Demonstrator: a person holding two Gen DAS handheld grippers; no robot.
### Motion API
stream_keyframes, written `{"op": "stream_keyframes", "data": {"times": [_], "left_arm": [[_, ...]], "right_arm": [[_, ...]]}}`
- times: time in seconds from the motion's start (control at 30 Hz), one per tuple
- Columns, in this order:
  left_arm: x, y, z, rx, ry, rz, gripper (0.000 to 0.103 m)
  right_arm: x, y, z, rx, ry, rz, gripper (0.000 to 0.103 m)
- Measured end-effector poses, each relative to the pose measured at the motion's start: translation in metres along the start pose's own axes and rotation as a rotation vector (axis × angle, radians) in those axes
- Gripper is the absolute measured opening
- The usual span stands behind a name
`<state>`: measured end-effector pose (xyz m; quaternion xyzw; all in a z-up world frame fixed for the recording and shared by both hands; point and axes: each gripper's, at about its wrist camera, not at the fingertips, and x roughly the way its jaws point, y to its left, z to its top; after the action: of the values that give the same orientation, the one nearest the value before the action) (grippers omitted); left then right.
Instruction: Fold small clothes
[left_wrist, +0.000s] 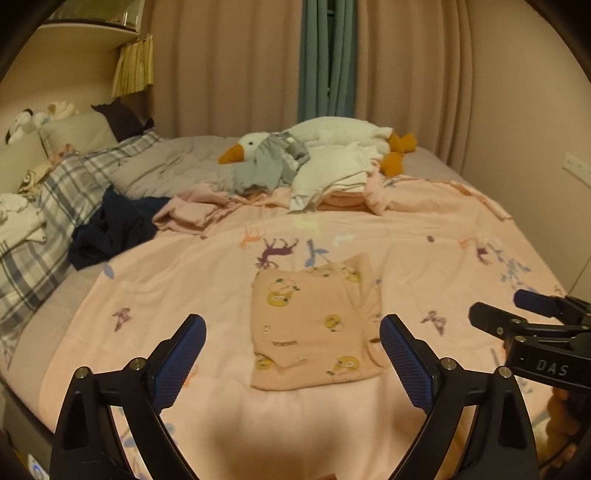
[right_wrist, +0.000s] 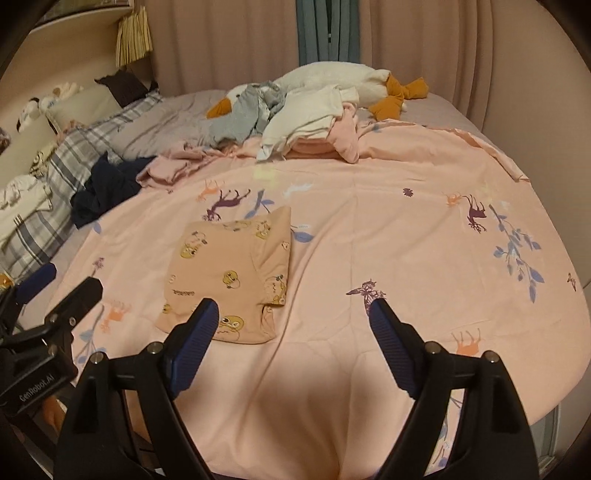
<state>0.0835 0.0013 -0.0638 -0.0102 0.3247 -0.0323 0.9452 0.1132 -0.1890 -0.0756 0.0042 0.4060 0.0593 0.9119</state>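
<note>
A small peach garment (left_wrist: 314, 325) (right_wrist: 229, 273) printed with yellow cartoon figures lies folded into a flat rectangle on the pink bedsheet (left_wrist: 424, 240) (right_wrist: 388, 221). My left gripper (left_wrist: 293, 325) hovers above its near edge, open, with nothing between the blue pads. My right gripper (right_wrist: 294, 308) is also open and empty, just right of the garment's near corner. Each gripper shows at the edge of the other's view: the right gripper (left_wrist: 498, 302) at the right, the left gripper (right_wrist: 72, 278) at the left.
A heap of unfolded clothes (left_wrist: 325, 177) (right_wrist: 303, 122) lies at the back against a white goose plush (left_wrist: 332, 136). A dark navy garment (left_wrist: 110, 229) (right_wrist: 107, 188) is crumpled at the left beside plaid pillows (left_wrist: 55, 206). Curtains hang behind the bed.
</note>
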Motion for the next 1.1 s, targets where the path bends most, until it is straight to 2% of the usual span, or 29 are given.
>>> {"op": "stream_keyframes", "data": {"times": [0.1,0.23,0.33,0.77,0.97,1.1], "left_arm": [[-0.007,-0.003,0.002,0.007,-0.013,-0.024,0.098],[-0.014,-0.007,0.005,0.015,-0.043,0.005,0.099],[-0.014,-0.01,0.004,0.015,-0.029,-0.001,0.099],[-0.027,-0.023,0.001,0.057,-0.076,0.031,0.099],[-0.028,-0.025,0.0,0.061,-0.067,0.007,0.099],[-0.033,-0.026,-0.001,0.05,-0.078,0.018,0.099]], "right_arm": [[-0.009,0.0,-0.002,0.001,-0.025,-0.013,0.084],[-0.022,-0.003,-0.002,0.011,-0.07,-0.004,0.09],[-0.028,-0.005,-0.003,0.02,-0.104,-0.02,0.092],[-0.032,-0.008,-0.004,0.016,-0.107,-0.03,0.092],[-0.033,-0.009,-0.004,0.018,-0.118,-0.032,0.092],[-0.038,-0.01,-0.005,0.026,-0.128,-0.034,0.092]]}}
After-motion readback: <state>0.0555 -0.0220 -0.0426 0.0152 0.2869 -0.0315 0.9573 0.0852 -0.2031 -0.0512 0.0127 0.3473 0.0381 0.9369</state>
